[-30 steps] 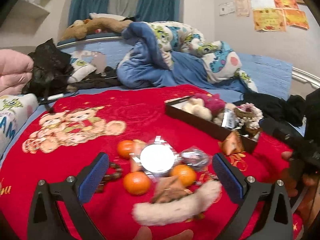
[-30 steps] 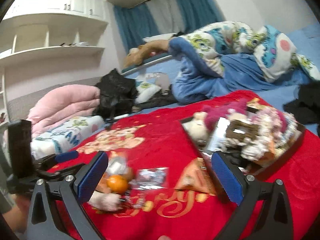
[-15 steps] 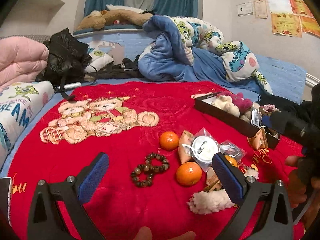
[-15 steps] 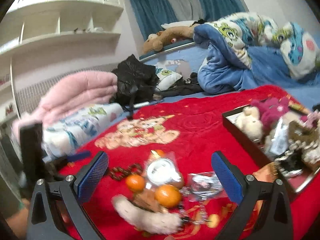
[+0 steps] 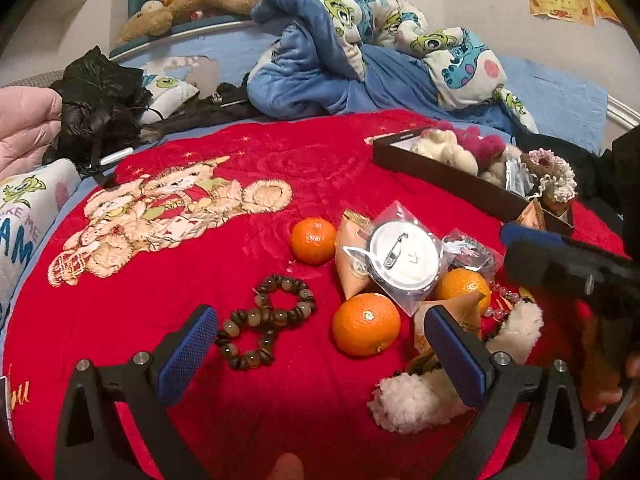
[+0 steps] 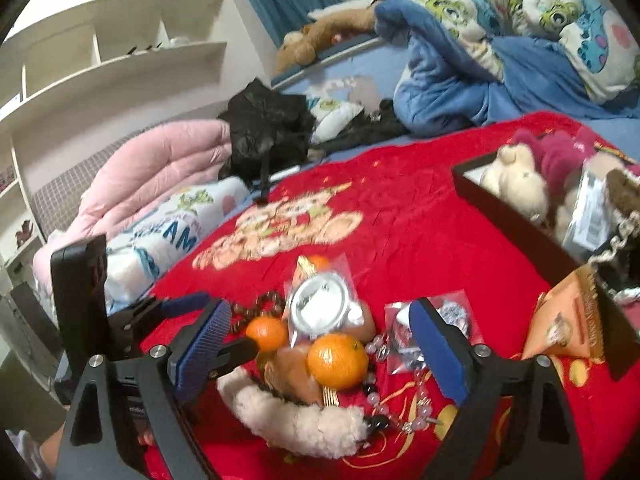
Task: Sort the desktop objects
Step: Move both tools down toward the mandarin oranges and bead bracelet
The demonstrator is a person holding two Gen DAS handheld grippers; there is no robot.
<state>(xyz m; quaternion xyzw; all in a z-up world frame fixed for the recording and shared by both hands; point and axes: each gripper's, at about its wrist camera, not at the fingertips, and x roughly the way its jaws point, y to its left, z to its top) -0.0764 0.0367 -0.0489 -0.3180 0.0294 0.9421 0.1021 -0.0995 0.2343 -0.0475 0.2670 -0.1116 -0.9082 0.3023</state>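
Note:
On the red blanket [image 5: 248, 280] lies a heap: three oranges, a round badge in a clear bag [image 5: 404, 256], a brown bead bracelet [image 5: 266, 320], snack packets and a fluffy white band [image 5: 420, 400]. My left gripper [image 5: 320, 342] is open and low over the blanket, the bracelet and the near orange [image 5: 366, 324] lying ahead between its fingers. My right gripper [image 6: 322, 344] stands open over the heap from the other side. Its jaws are closing, and a large orange [image 6: 338, 360] lies between the pads, untouched. The left gripper [image 6: 188, 304] shows at that view's left.
A dark brown box [image 5: 440, 168] holding plush toys and packets stands at the blanket's far right, an orange snack packet [image 6: 568, 320] leaning by it. Beyond are a blue quilt [image 5: 320, 72], a black bag [image 5: 100, 100] and pink bedding [image 6: 152, 172]. White shelves [image 6: 120, 60] line the wall.
Both views have swung and sunk toward the heap. The left one has drifted left, bringing the bracelet between its fingers. The right one turned from the box to the oranges, and its jaws narrowed.

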